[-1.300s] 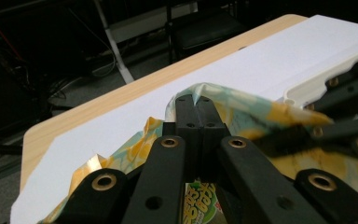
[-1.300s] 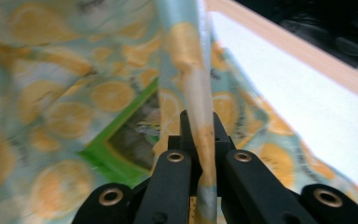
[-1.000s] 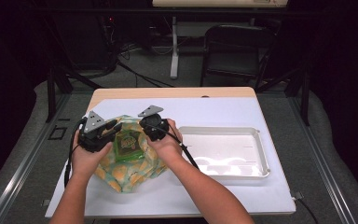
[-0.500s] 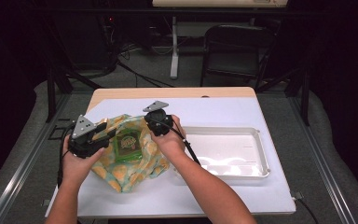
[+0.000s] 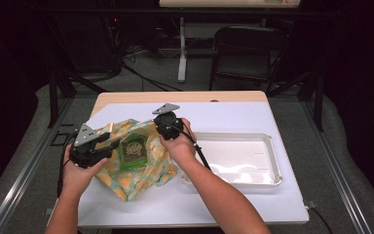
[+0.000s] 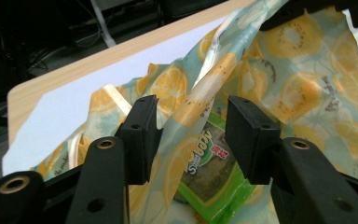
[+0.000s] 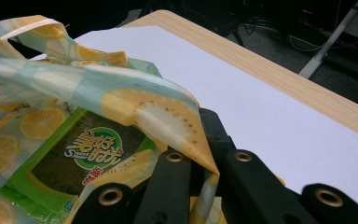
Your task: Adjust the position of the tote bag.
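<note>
My two grippers at the fruit bag

My right gripper (image 7: pixel 200 186) pinched the bag (image 5: pixel 151 165) edge; my left gripper (image 6: pixel 191 135) had just been opening, cloth between its spread jaws.

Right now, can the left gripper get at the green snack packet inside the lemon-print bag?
Probably yes. The left gripper has just been opening, nothing pinched, right at the bag mouth. The right gripper holds the rim up, leaving the green packet exposed just beyond.

Left claw (image 5: pixel 108 146) points toward 3 o'clock, its jaws just opened wide; right claw (image 5: pixel 165 130) points toward 7 o'clock, jaws clamped shut.
</note>
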`<state>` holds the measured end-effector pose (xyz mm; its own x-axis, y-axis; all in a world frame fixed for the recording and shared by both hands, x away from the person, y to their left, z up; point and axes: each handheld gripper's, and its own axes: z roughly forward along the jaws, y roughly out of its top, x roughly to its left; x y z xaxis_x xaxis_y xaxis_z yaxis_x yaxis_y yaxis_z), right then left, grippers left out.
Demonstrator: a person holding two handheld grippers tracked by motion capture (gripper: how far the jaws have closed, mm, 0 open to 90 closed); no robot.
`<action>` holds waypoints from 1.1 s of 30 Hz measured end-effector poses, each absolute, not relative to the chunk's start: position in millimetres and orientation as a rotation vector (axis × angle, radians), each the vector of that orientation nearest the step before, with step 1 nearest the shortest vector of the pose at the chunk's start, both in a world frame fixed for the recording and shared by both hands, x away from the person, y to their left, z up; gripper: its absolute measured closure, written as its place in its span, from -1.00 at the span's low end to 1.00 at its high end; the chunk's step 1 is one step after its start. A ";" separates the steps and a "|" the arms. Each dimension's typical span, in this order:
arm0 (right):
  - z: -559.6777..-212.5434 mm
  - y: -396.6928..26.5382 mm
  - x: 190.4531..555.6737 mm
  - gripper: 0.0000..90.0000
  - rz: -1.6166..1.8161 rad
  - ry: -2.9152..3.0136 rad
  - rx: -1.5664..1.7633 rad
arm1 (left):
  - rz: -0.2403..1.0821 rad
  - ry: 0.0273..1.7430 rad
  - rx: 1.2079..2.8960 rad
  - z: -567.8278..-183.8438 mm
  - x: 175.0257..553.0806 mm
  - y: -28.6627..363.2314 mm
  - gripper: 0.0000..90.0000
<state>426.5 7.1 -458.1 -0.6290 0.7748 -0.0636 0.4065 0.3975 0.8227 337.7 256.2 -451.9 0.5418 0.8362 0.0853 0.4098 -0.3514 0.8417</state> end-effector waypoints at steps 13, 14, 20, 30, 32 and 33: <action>-456.3 5.5 426.0 1.00 1.126 2.198 1.009 | 0.650 1.004 2.069 -464.9 342.6 254.6 0.13; -456.5 5.3 426.3 1.00 1.134 2.194 1.006 | 0.648 0.996 2.075 -465.5 342.7 254.0 0.12; -455.2 3.6 426.5 1.00 1.128 2.204 1.012 | 0.656 0.984 2.125 -469.1 343.5 251.8 0.08; -455.3 4.7 424.9 1.00 1.134 2.202 1.010 | 0.715 1.033 2.182 -481.1 348.2 253.5 0.16; -455.3 4.9 424.6 1.00 1.134 2.204 1.005 | 0.712 1.045 2.181 -481.9 348.8 254.2 0.28; -455.4 5.4 424.2 1.00 1.141 2.202 1.007 | 0.709 1.051 2.179 -482.6 349.6 255.1 0.33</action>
<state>424.2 5.4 -455.4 -0.6261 0.7770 -0.0652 0.3949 0.3881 0.8328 349.6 255.1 -482.6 0.5412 0.8171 0.1987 0.4898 -0.4984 0.7153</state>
